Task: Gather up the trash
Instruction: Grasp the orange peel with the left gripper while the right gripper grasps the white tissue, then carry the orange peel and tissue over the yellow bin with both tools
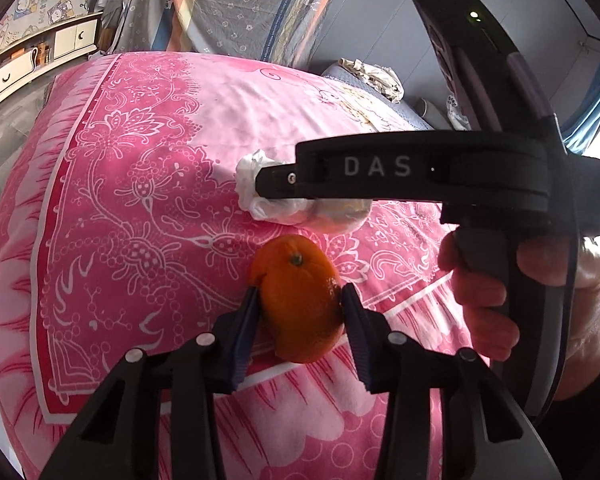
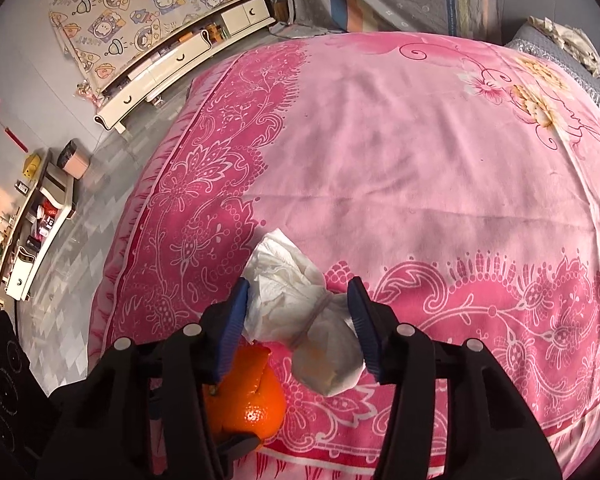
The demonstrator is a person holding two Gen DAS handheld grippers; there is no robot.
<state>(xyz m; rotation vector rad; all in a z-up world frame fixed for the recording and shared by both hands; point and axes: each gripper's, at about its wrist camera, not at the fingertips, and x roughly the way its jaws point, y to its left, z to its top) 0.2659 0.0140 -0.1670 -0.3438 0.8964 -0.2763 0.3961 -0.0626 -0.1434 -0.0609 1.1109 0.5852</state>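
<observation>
An orange peel (image 1: 300, 300) sits between the fingers of my left gripper (image 1: 300, 300), which is shut on it just above the pink bedspread (image 1: 140, 160). A crumpled white tissue wad (image 2: 300, 312) lies on the bedspread between the fingers of my right gripper (image 2: 300, 312). The jaws touch its sides and appear shut on it. In the left wrist view the right gripper's black body (image 1: 400, 168) crosses above the tissue (image 1: 276, 204). The peel also shows in the right wrist view (image 2: 248, 396), below left of the tissue.
The bed fills most of both views. A grey pillow (image 2: 548, 44) with a crumpled cloth lies at the far right. White cabinets (image 2: 188, 56) and a pink bin (image 2: 74, 160) stand on the grey floor to the left.
</observation>
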